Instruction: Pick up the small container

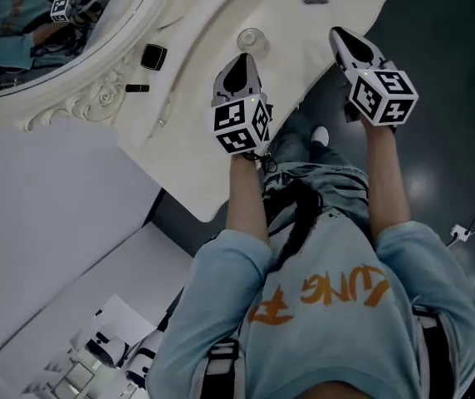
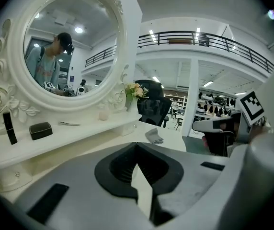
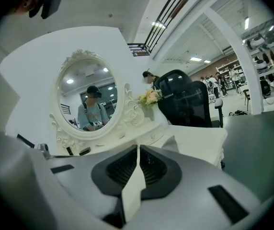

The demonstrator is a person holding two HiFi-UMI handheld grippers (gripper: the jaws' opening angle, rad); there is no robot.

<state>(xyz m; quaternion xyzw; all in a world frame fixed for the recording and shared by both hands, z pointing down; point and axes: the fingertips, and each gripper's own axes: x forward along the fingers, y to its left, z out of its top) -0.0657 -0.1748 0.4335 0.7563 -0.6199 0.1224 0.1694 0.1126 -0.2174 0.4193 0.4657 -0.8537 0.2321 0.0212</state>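
White tabletop [image 1: 189, 152], small clear container [image 1: 252, 39] faint beside left claw [image 1: 240, 59]

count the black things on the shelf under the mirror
2: a squat black case on the shelf, and a slim black stick left of it in the left gripper view. More may be hidden.

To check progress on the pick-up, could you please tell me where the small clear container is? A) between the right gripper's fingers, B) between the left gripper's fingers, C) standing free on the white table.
C: the small clear container stands on the white table, just beyond the left gripper, which is shut and empty.
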